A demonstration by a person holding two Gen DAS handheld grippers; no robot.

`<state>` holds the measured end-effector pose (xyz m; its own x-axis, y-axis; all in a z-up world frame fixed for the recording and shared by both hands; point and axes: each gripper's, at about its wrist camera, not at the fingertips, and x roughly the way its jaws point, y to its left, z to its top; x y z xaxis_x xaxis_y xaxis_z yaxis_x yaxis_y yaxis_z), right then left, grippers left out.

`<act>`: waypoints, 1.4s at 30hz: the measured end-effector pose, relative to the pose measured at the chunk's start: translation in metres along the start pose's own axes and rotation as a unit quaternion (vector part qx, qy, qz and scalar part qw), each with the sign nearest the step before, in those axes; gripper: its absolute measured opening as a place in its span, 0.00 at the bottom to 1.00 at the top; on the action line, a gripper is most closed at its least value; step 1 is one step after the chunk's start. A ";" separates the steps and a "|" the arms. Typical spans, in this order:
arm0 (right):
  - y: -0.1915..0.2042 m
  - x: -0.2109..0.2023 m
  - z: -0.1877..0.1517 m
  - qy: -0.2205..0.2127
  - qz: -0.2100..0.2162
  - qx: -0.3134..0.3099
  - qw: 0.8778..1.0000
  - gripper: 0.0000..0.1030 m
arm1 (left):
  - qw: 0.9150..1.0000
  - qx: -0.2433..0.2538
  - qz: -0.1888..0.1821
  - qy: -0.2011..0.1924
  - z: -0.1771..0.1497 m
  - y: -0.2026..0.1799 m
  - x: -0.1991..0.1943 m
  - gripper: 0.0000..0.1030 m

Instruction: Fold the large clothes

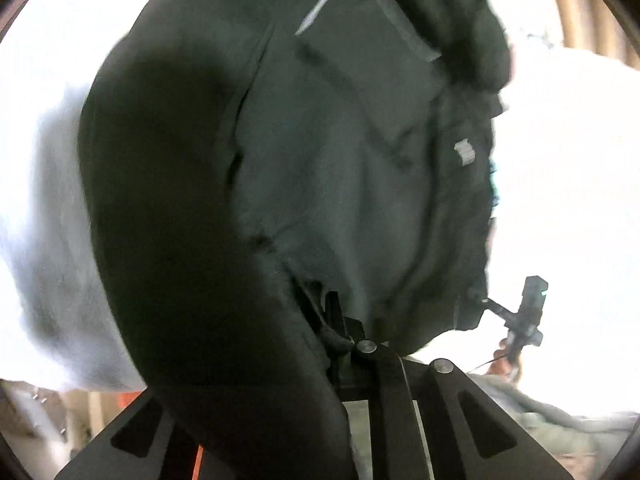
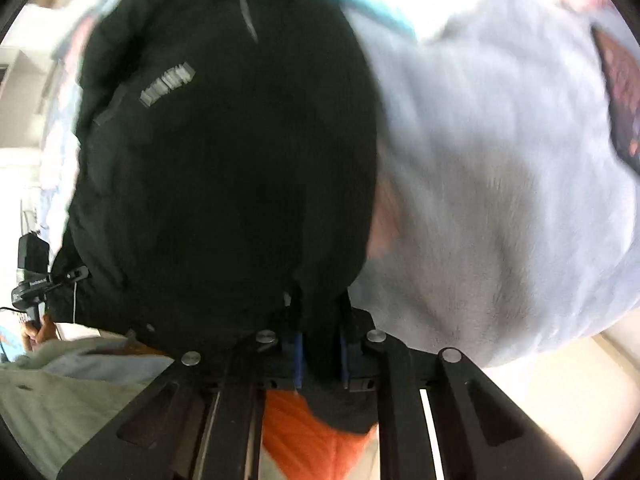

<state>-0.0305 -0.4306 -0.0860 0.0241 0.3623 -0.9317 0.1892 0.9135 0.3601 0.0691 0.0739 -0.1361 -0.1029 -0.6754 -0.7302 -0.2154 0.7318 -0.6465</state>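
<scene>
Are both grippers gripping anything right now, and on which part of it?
Yes. The left gripper and right gripper are each shut on the edge of the dark jacket, which bunches over their jaws. Which edge of it cannot be told.

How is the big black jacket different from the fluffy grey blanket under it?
The black jacket is dark and smooth, with a small pale label; the grey blanket is light and fuzzy, with no label showing. The jacket is pinched by the right gripper and the left gripper; the blanket is not gripped. The jacket bunches in folds, while the blanket spreads wide beneath. Both are soft cloth.
</scene>
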 end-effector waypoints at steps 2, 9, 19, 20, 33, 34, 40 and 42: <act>0.013 -0.017 0.015 -0.029 0.014 -0.007 0.999 0.16 | 0.999 0.012 -0.020 -0.022 0.009 -0.008 -0.019 0.12; 0.057 -0.073 0.096 -0.113 0.090 -0.042 0.989 0.16 | 0.981 0.054 -0.133 -0.129 0.070 -0.047 -0.116 0.12; 0.067 -0.164 0.236 -0.276 0.163 0.001 0.947 0.17 | 0.937 0.011 -0.225 -0.266 0.165 -0.079 -0.184 0.15; 0.072 -0.161 0.251 -0.276 0.156 0.004 0.948 0.17 | 0.933 -0.008 -0.238 -0.268 0.178 -0.077 -0.176 0.15; 0.078 0.014 0.387 -0.132 0.053 0.074 0.987 0.30 | 0.978 -0.084 -0.106 -0.160 0.321 -0.037 -0.056 0.22; 0.077 0.015 0.389 -0.131 0.055 0.076 0.987 0.30 | 0.980 -0.073 -0.100 -0.154 0.321 -0.041 -0.061 0.22; 0.066 -0.042 0.378 -0.174 0.107 0.068 0.977 0.35 | 0.975 0.052 -0.146 -0.159 0.281 -0.068 -0.144 0.30; 0.060 -0.066 0.371 -0.192 0.114 0.066 0.973 0.41 | 0.970 0.067 -0.159 -0.169 0.268 -0.070 -0.169 0.38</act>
<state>0.3430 -0.4686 -0.0206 0.4399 0.4341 -0.7862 0.2592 0.7768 0.5739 0.3616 0.1615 -0.0267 0.2776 -0.8173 -0.5050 -0.0541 0.5115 -0.8576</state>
